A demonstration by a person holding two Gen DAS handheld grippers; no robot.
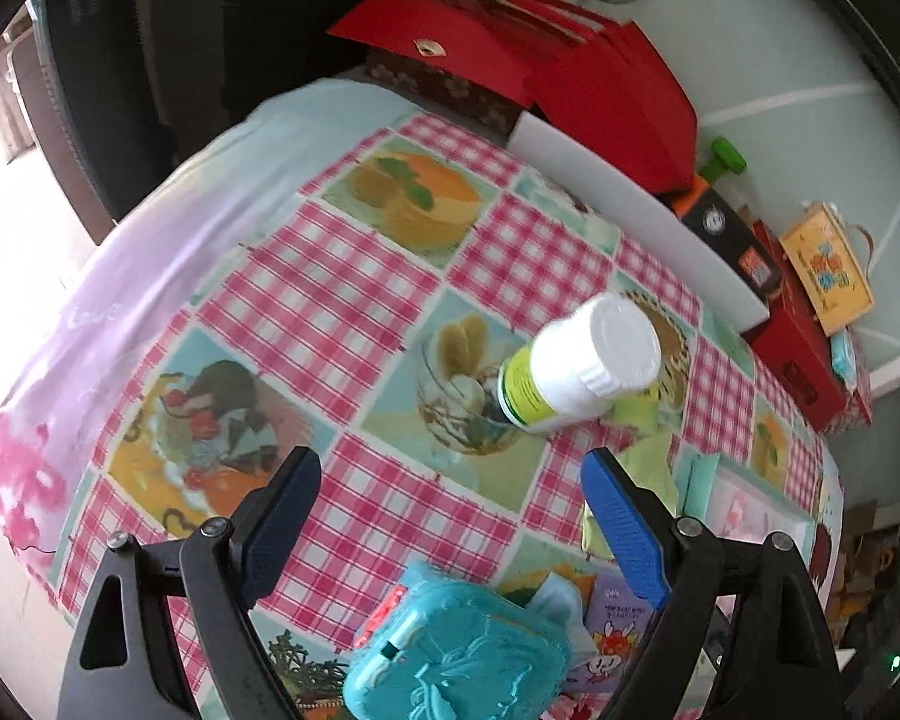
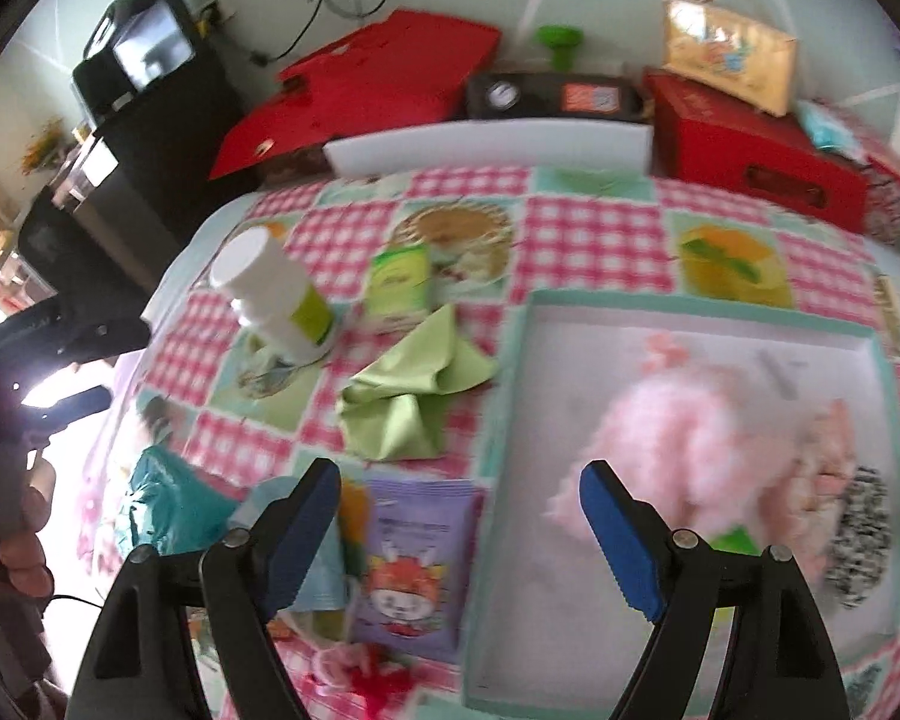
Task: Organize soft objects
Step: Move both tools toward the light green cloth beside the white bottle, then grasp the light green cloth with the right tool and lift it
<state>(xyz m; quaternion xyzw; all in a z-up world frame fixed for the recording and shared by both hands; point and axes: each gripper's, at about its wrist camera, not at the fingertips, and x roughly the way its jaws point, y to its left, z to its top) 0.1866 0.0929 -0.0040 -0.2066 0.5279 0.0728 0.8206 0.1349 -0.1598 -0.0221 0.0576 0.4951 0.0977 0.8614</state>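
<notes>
Both the left gripper (image 1: 450, 495) and right gripper (image 2: 459, 507) were held with jaws spread, nothing between them. A crumpled green cloth (image 2: 411, 399) lay on the glossy checked worktop (image 2: 594, 237), just beside a shallow tray (image 2: 510, 396) holding a fluffy pink plush (image 2: 678, 444)

You've got a white bottle (image 1: 576, 363) standing mid-table on the checked cloth (image 1: 354, 300). Far edge is lined with a white board (image 2: 489, 147), red boxes (image 2: 756, 159) and a yellow bag (image 2: 726, 63) on top. There's a black cabinet (image 2: 144, 138) far left with a monitor (image 2: 144, 48) on it.
</notes>
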